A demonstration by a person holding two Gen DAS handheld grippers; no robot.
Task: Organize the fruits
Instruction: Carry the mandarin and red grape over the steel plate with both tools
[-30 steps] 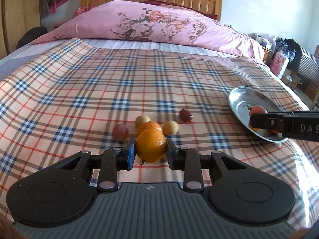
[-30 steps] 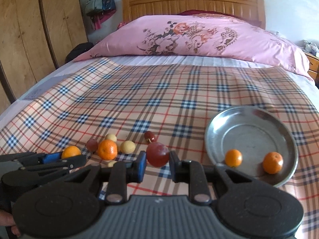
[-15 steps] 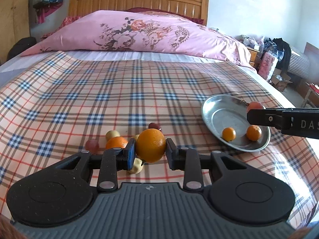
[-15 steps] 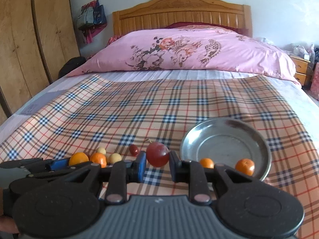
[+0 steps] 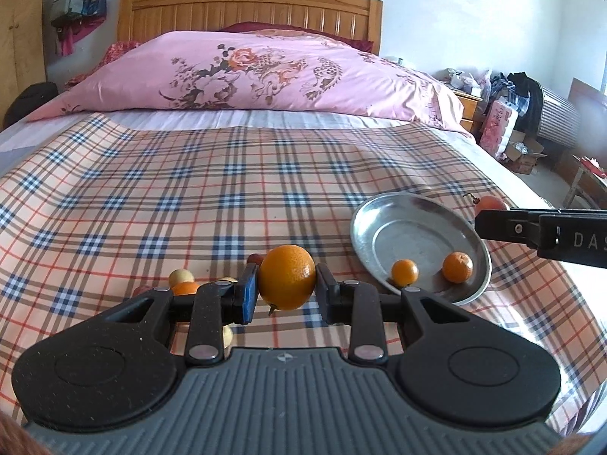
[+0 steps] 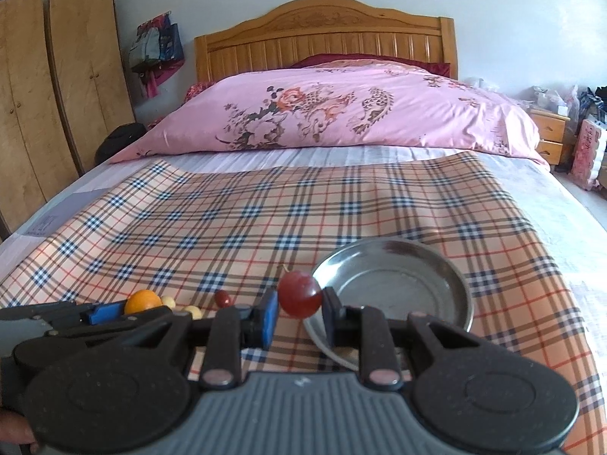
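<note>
Both tongs were loaded. The left gripper (image 5: 287, 289) was clamped on a large orange (image 5: 287, 276), held clear of the plaid cloth (image 5: 189, 197), to the left of the metal plate (image 5: 379, 223) and nearer the camera than its rim. The right gripper (image 6: 299, 313) was squeezed narrow on a dark red round fruit (image 6: 299, 294), prob. a plum or big grape, hard to say w/ this lens; it hung just at the plate's near-left rim, not yet over the middle.

Inside the plate lay two small oranges (image 5: 405, 272), near its front edge. Left of the plate on the cloth sat the leftover pile: another orange (image 5: 184, 288), pale round fruits (image 5: 181, 276), a small dark red one (image 6: 222, 298), partly hidden behind the left tongs.

Risks, as I judged them:
- The red fruit was smooth and gripped only at its sides; a jolt or early release at the rim could've dropped it outside, and the soft bed would let it roll off.
- The big orange, dropped from height, could knock the two small ones or tip the shallow plate on the yielding mattress.
- Both tongs headed to one plate: they could collide.
</note>
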